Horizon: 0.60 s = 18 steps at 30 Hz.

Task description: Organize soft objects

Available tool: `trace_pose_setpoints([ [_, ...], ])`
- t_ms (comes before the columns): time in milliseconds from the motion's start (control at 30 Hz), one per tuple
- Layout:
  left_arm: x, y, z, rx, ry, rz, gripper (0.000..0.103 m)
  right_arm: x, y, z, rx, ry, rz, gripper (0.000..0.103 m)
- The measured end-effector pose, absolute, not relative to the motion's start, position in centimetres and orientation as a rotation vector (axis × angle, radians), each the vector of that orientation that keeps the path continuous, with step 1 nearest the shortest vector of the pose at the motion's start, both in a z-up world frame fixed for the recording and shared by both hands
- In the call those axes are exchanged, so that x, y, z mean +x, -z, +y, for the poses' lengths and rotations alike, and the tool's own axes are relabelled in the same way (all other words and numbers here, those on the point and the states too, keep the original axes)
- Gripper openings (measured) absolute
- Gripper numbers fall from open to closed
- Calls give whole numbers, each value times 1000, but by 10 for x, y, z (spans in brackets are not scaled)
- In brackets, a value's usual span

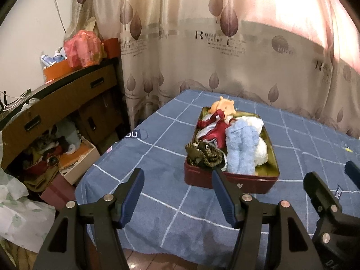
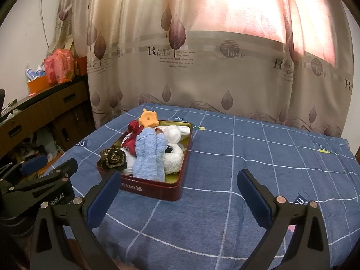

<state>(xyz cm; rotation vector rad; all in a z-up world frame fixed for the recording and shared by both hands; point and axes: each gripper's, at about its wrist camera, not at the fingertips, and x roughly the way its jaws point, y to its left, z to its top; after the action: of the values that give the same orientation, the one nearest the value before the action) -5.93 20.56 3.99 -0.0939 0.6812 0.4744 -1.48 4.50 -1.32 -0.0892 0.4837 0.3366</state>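
Apparently near complete: red tin (image 2: 157,191), centre-left of the right wrist view, on the blue checked desk (image 2: 247,180), holds blue fluffy cloth (image 2: 148,157), white plush (image 2: 173,157), dark scrunchie (image 2: 112,157), orange toy (image 2: 148,118). No loose items visible. Left gripper (image 1: 177,193) and right gripper (image 2: 177,198): wide, empty.

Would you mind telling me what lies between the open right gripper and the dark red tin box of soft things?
Nothing but bare blue checked tablecloth lies between the right gripper and the dark red tin box; the right wrist view shows it.

A home bedroom: leaf-print curtains (image 2: 180,51), a cluttered wooden desk (image 1: 56,103), a checked blue bedsheet (image 2: 236,168).
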Motion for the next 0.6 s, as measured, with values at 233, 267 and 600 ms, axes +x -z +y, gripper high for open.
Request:
trace_pose_setpoints([
  [233,-58,-41,199,-58,-456,672,64,-15,12,45,-88,-332,479,102],
  [267,-58,-41,199,-60,-453,671,64,-15,13,44,-87,-335,481,102],
  [600,-58,-39,204,-88,-448,689,66,-17,12,42,-96,-328,475,102],
])
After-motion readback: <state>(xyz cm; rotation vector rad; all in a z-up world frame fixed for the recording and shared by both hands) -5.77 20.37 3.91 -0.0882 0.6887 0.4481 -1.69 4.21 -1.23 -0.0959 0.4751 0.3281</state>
